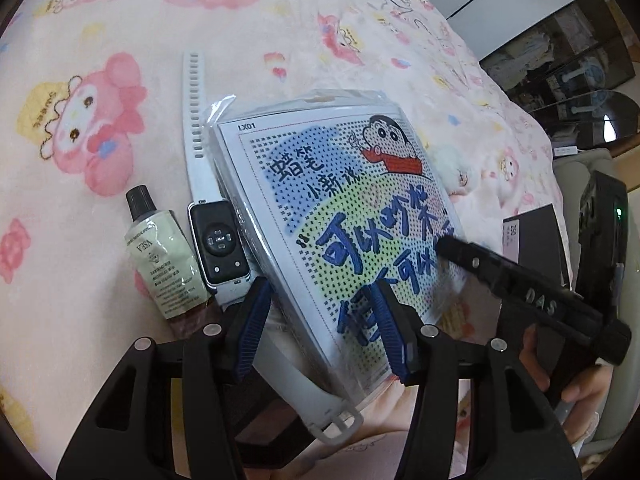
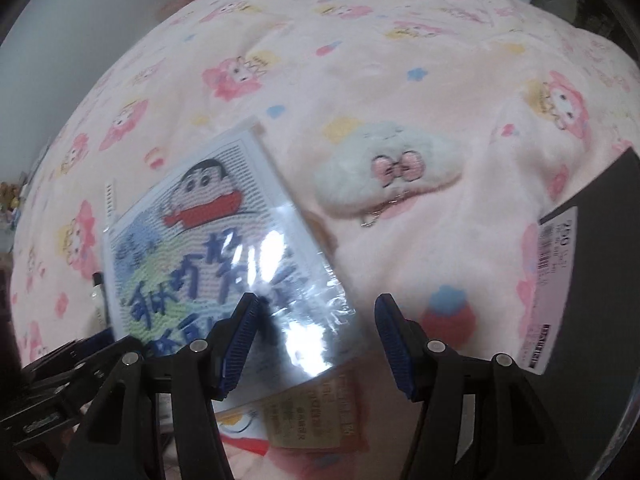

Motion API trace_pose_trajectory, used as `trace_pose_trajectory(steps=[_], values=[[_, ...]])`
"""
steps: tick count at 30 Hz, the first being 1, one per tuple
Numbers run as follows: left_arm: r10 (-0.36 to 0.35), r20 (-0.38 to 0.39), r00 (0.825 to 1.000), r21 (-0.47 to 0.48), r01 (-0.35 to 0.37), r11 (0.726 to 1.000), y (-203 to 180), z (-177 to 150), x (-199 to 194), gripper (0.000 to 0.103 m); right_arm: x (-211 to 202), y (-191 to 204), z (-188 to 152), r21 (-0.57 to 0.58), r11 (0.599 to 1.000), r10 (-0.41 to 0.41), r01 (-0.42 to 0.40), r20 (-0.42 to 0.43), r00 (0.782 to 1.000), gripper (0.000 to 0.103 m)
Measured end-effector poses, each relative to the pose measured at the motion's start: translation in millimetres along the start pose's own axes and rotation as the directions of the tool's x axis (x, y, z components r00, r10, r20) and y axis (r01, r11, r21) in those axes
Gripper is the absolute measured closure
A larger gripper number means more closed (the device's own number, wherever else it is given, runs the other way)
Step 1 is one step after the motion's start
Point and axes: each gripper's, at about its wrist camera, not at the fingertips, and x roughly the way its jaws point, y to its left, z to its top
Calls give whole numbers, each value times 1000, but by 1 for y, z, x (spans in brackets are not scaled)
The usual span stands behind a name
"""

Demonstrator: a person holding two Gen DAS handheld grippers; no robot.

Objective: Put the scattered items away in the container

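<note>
One glossy cartoon craft packet [image 1: 340,216] lies on pink blanket [image 1: 120,40].

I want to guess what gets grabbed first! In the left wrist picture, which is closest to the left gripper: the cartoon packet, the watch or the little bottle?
1. Cartoon packet: between the left gripper fingers.
2. Watch: just left.
3. Bottle: farther left.

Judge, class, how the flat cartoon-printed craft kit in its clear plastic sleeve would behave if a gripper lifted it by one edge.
The flat cartoon-printed craft kit in its clear plastic sleeve looks thin and sheet-like, so probably light and likely to bend somewhat when held by one edge. Its glossy, glaring wrapper suggests the pads could slip. Lying partly over the white smartwatch, it may nudge that when dragged.
</note>
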Motion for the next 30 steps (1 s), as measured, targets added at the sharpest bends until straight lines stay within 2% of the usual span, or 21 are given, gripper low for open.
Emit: trace_pose_trajectory(steps=[3,6,8,10,14,18,22,25,28,30], values=[[-2,29,1000,6,2,1000,2,-3,-14,50,-5,10,-7,-59,998,-1,0,-14,1000,46],[31,64,997,39,-34,999,0,-8,-35,48,-12,13,-23,-53,994,93,-97,-75,993,46],[51,78,996,55,-55,997,2,-11,-45,45,-17,18,-36,-70,983,159,-169,-122,980,46],[55,69,996,54,-59,997,10,-11,-45,45,-21,26,-45,-100,976,180,-196,-149,972,46],[67,32,997,20,-68,997,21,-6,-28,45,-24,33,-41,-126,981,137,-147,-83,987,46],[67,51,996,25,-68,997,19,-9,-25,45,-13,30,-28,-82,990,114,-117,-45,993,46],[66,74,995,20,-67,998,21,-8,-23,45,0,25,-20,-21,982,187,-188,-36,982,44],[69,70,995,31,-71,997,17,-6,-24,46,3,37,-17,-47,974,219,-221,-33,975,43],[140,74,987,58,-145,988,5,-13,-32,43,-2,48,-24,-61,972,224,-225,-31,974,47],[151,94,984,69,-157,985,0,-19,-44,43,-7,41,-28,-51,970,235,-236,-22,972,48]])
